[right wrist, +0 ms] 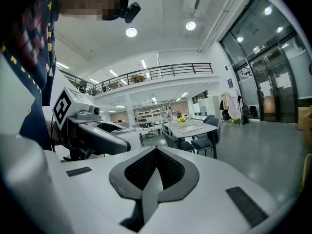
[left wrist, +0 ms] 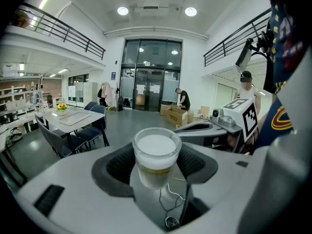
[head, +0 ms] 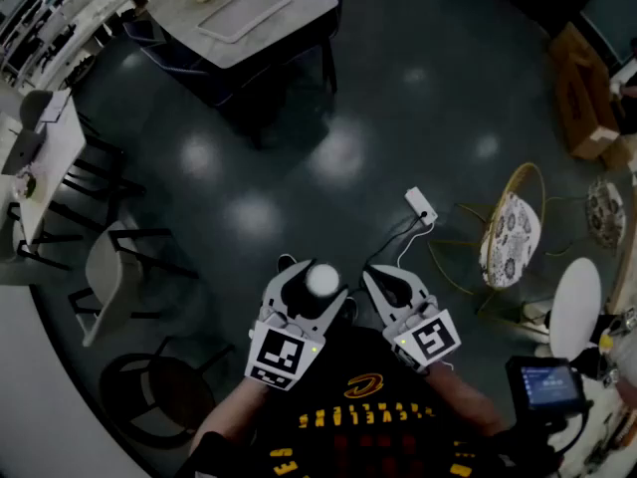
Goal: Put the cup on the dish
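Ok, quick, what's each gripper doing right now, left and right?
Left gripper: closed on the cup, holding it upright.
Right gripper: closed, with nothing in it.

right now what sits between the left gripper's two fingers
A cup, upright, gripped by the left gripper; the left gripper view shows it plainly.

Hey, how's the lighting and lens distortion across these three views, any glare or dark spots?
Head view: dim overall, with soft glare patches on the dark floor, and the cup washed out white. Left gripper view: bright and sharp, fisheye bending the balcony railings. Right gripper view: evenly lit, black corners, ceiling lights blown out.
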`<state>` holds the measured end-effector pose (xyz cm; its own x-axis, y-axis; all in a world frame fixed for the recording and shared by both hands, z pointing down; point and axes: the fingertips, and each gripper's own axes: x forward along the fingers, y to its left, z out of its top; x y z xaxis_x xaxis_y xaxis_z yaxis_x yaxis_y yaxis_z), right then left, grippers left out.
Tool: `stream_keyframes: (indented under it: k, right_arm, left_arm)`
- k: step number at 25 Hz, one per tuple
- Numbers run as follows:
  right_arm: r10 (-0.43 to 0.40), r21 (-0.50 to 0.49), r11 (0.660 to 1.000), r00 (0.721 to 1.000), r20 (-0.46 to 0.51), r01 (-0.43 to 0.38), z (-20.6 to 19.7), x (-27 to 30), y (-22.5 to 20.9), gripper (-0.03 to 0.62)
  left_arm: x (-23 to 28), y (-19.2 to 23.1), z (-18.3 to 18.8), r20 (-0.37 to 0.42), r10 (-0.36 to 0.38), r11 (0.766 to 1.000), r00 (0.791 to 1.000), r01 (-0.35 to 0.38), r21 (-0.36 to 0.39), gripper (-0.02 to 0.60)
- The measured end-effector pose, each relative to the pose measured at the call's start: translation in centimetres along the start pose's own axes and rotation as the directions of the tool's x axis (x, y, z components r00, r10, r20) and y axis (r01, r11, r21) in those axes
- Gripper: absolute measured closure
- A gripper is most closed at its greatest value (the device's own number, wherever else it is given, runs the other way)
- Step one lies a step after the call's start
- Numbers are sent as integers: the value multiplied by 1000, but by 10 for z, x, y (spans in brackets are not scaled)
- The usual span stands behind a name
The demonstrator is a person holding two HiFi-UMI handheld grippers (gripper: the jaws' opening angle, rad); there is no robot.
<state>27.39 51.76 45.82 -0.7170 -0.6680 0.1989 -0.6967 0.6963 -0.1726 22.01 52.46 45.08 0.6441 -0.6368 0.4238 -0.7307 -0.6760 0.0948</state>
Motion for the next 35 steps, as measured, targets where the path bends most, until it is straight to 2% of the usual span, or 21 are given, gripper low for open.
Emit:
stream_keyframes:
  k: [5,8,9,10,11,13,17,19,26,29,35]
  right_arm:
    - [-7,17,1000,999,36,7,10,23,-6,588]
    - [-14,17,1000,1000,26,14,15,48,-13,580]
    - [-17,11,1000,1000,13,16,15,58,-16,484]
    - [-18,1,1000,1000,1,18,16,69,-17,419]
    - [-14,-9,1000,1000,-7,14,19,80,-18,394]
    - [19,-34,999,1000,-13,-19,25,101,-15,391]
    - [147,-67,987,989,-17,-148,35,146,3,393]
    - [171,-75,982,985,-9,-171,42,165,7,393]
    - [150,-179,973,989,6,-147,68,224,6,393]
    - [152,-217,965,988,3,-148,75,247,11,393]
    - [140,-203,970,990,21,-133,82,289,16,391]
  left_arm:
    - [3,25,6,2,-1,1000,1000,1,0,316]
    - [8,49,16,6,8,1000,1000,-8,13,316]
    - [9,58,19,6,13,1000,1000,-13,22,316]
    - [10,68,22,5,16,999,1000,-16,32,316]
    - [12,78,26,3,18,999,1000,-19,38,316]
    - [15,98,33,4,19,999,1000,-19,39,316]
    - [21,142,53,18,20,999,1000,-20,47,316]
    - [23,161,64,24,15,998,1000,-16,58,316]
    - [26,208,86,46,-2,998,999,-2,69,316]
    - [25,228,91,55,-23,998,998,20,51,316]
    - [28,258,90,46,-70,996,997,67,53,316]
